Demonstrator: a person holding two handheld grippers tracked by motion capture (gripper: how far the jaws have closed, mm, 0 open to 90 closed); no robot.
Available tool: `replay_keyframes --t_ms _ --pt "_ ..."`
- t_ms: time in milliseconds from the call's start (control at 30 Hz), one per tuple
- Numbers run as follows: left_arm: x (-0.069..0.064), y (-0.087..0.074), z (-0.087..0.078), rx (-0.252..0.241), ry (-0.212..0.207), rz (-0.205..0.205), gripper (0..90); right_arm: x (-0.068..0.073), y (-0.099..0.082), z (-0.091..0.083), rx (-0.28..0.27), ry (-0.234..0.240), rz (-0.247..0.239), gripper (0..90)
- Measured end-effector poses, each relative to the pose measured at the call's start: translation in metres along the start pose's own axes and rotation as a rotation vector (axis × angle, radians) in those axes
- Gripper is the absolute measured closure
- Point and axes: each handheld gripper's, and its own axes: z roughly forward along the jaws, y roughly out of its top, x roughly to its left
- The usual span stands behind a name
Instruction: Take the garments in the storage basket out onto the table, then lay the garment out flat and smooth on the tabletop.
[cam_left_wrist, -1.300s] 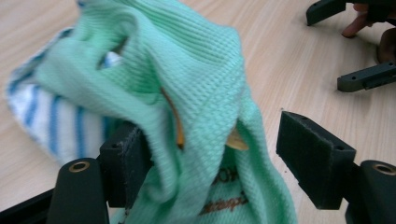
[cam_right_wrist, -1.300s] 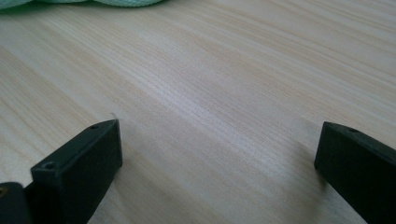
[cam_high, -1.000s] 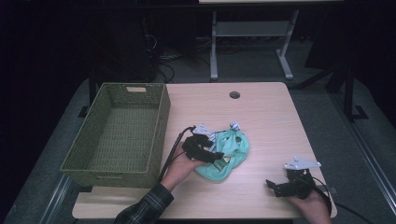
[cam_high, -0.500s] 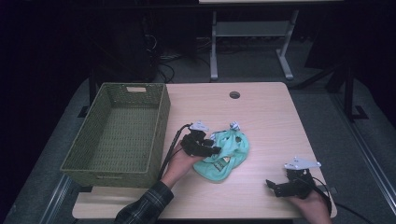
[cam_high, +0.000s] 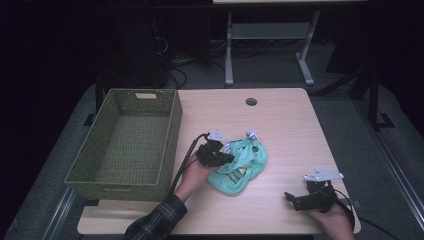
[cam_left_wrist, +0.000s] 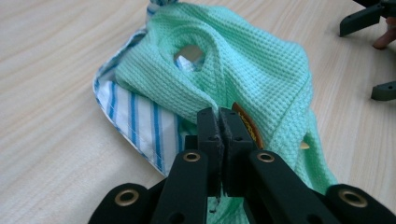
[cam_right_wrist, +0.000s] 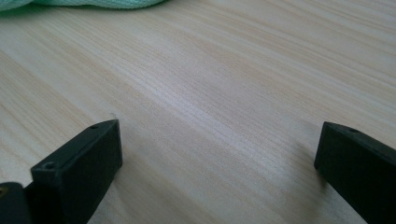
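High view shows our right gripper near us, wide open on nothing. Our left gripper has just been closing and now pinches the green cloth mid-table. We think it goes into the empty basket on the left.

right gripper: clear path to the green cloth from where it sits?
Probably yes. The right gripper rests open on bare table, and nothing lies between it and the green cloth. The left gripper already pinches the cloth's near fold.
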Motion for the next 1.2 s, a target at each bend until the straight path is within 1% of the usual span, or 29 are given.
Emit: replay_keyframes --t_ms 67,100,133,200,300,333,433,467,567,667,800,833,900,933,967,1067,1200 --pt "-0.001 0.002 -0.002 -0.006 0.009 0.007 88.4 0.000 0.000 0.000 0.000 0.000 0.000 0.4" --pt "-0.001 0.003 -0.004 -0.002 0.014 0.016 88.5 0.000 0.000 0.000 0.000 0.000 0.000 0.3" --pt "-0.002 0.004 -0.005 -0.016 0.017 0.009 88.5 0.000 0.000 0.000 0.000 0.000 0.000 0.4" --pt "-0.002 0.006 -0.008 -0.017 0.029 0.021 88.4 0.000 0.000 0.000 0.000 0.000 -0.001 0.3" --pt "0.001 0.009 -0.009 -0.034 0.039 0.010 88.5 0.000 0.000 0.000 0.001 0.000 0.000 0.4" --pt "0.003 0.010 -0.010 -0.027 0.043 0.015 88.4 0.000 0.000 0.000 0.000 0.000 0.000 0.4" --pt "0.005 0.013 -0.012 -0.042 0.052 0.000 88.4 0.000 0.000 0.000 0.000 0.000 0.000 0.3" --pt "0.007 0.014 -0.012 -0.039 0.054 0.004 88.4 0.000 0.000 0.000 0.000 0.000 0.000 0.3" --pt "0.009 0.017 -0.014 -0.048 0.061 -0.004 88.4 0.000 0.000 0.000 0.000 0.000 0.000 0.4" --pt "0.009 0.018 -0.014 -0.059 0.065 -0.013 88.4 0.000 0.000 0.000 0.000 0.000 0.000 0.4" --pt "0.011 0.017 -0.012 -0.056 0.068 -0.017 88.4 -0.001 0.001 0.001 0.000 0.003 -0.005 1.1" --pt "0.012 0.017 -0.012 -0.057 0.069 -0.019 88.4 -0.001 0.001 0.000 -0.002 0.000 -0.007 5.3" --pt "0.012 0.017 -0.012 -0.061 0.073 -0.021 88.4 0.001 0.005 -0.002 -0.004 0.016 -0.015 19.7" --pt "0.013 0.017 -0.013 -0.059 0.077 -0.019 88.4 0.003 0.008 -0.003 -0.004 0.029 -0.020 21.3" --pt "0.013 0.017 -0.013 -0.061 0.079 -0.026 88.4 0.005 0.010 -0.003 -0.010 0.033 -0.025 23.2" --pt "0.016 0.017 -0.013 -0.059 0.088 -0.029 88.4 0.011 0.019 -0.004 -0.041 0.056 -0.043 30.0" --pt "0.019 0.015 -0.012 -0.059 0.099 -0.045 88.4 0.021 0.031 -0.001 -0.067 0.100 -0.055 37.4"
